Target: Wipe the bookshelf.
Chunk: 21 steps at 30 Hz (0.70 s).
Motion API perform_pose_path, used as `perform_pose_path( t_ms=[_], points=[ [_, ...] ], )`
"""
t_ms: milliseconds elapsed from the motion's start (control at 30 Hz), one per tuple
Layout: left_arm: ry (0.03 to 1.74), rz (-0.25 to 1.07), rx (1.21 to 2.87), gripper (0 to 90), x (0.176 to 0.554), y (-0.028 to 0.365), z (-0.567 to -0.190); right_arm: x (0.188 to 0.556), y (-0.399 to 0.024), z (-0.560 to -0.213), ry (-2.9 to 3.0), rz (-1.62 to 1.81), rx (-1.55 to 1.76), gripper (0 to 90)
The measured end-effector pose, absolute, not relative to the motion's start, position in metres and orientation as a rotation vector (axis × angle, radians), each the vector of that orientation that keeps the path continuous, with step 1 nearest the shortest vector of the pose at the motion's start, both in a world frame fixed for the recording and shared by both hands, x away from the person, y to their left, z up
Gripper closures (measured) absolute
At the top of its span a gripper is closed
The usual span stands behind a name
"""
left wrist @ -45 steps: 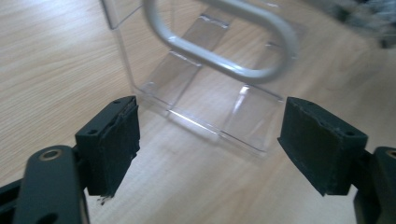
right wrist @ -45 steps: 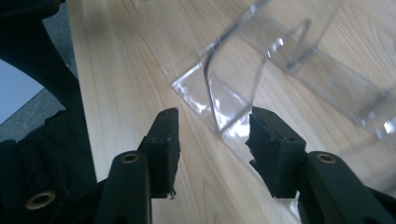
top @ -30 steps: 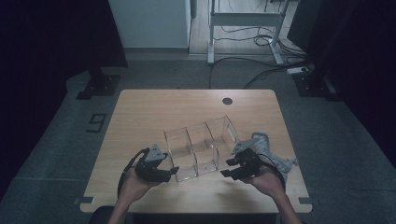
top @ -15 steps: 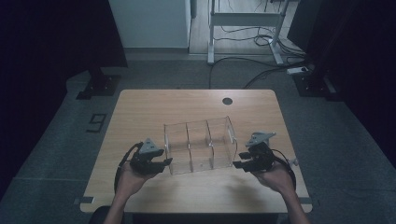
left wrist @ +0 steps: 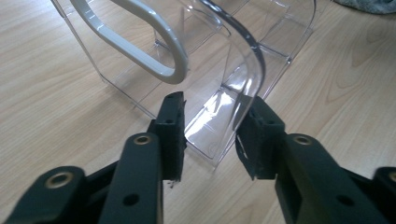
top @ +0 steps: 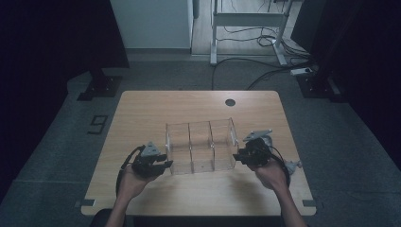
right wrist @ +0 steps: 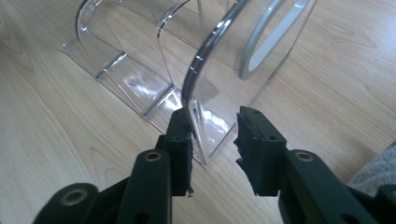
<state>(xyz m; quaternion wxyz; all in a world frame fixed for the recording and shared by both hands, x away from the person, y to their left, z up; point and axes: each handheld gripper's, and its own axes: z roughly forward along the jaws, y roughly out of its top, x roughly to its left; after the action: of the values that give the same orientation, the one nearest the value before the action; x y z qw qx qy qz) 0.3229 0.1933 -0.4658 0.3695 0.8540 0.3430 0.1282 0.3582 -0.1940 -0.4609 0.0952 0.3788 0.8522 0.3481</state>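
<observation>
A clear plastic organizer (top: 201,146) with three compartments sits upright on the wooden table (top: 198,106), square to its edges. My left gripper (top: 165,165) is at the organizer's left end. In the left gripper view it (left wrist: 215,107) stands open, with the curved clear end wall (left wrist: 250,60) running down between the jaws and a gap on each side. My right gripper (top: 236,157) is at the right end. In the right gripper view it (right wrist: 212,121) is open astride the other end wall (right wrist: 194,88), which lies close to the left jaw. A white handle (left wrist: 140,42) is set in each end wall.
A grey cloth (top: 291,165) lies on the table just right of my right hand. A round cable hole (top: 230,102) is near the far edge. Bare wood surrounds the organizer. Desk legs and cables (top: 246,61) stand on the floor beyond.
The organizer was slanted between the two grippers one second ago; it has swung round square to the table. Both hands have moved a little outward and back.
</observation>
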Motion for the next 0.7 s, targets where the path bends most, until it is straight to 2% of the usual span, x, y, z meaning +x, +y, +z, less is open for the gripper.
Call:
perform_pose_path(
  t_ms=[267, 700],
  points=[
    [0.905, 0.345, 2.176, 69.0, 0.34, 0.197, -0.467, 0.362, -0.184, -0.46, 2.508, 1.011, 1.116, 71.0],
    [0.925, 0.343, 2.151, 70.7, 0.375, 0.2, -0.468, 0.381, -0.18, -0.46, 2.48, 1.006, 1.15, 72.8]
  ],
)
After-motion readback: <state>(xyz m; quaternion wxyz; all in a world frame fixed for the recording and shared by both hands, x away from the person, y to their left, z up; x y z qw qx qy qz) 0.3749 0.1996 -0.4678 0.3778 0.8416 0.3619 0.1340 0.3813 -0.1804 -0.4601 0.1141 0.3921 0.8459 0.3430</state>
